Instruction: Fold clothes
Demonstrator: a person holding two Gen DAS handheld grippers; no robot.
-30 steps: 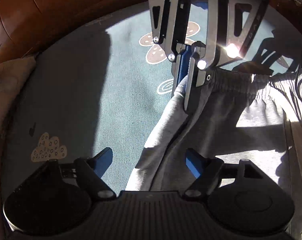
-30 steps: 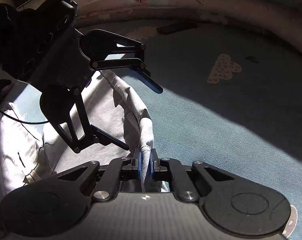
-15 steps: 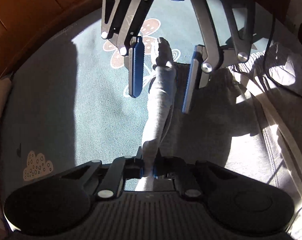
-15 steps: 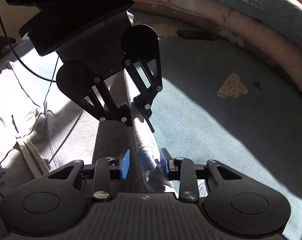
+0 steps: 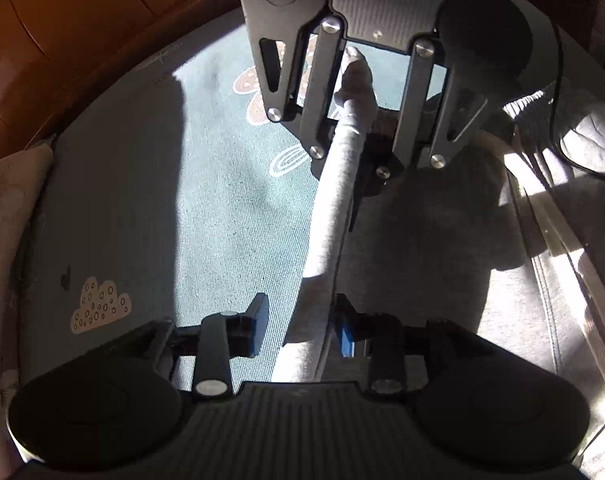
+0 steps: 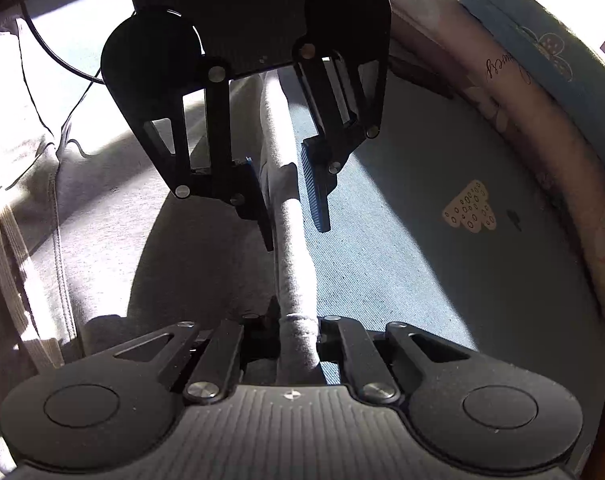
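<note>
A: Item one, nearest your left wrist camera: your left gripper (image 5: 300, 330). Condition?

B: Parted. The jaws have just been opening, and the raised fold of the grey sweatpants (image 5: 442, 240) runs between the fingers without either pad pressing on it. Released, as I read it.

A: Item two, nearest your right wrist camera: your right gripper (image 6: 298, 334).

B: Clenched on that same fold. The jaws have just been closing, and the cloth is bunched into a narrow roll (image 6: 292, 240) where it leaves the pads. You look to be passing the ridge from one gripper to the other, so one always keeps it off the surface.

A: Item three, the garment itself.

B: Grey sweatpants, spread on the teal bedsheet (image 5: 230, 216), mostly on the sunlit side. The ribbed waistband (image 6: 10, 240) and a white drawcord lie at the left edge of the right wrist view. The pinched ridge is taut between the two grippers, which face each other along it, probably so the fold line stays straight.

A: Item four, middle ground.

B: Cloud print (image 6: 468, 208) on the sheet, well clear of the cloth.

A: Item five, far.

B: Floral bolster (image 6: 502, 92) along the bed's edge, a teal pillow beyond it; a dark cable (image 6: 50, 48) crosses the garment. Keep your fold clear of that cable.
</note>
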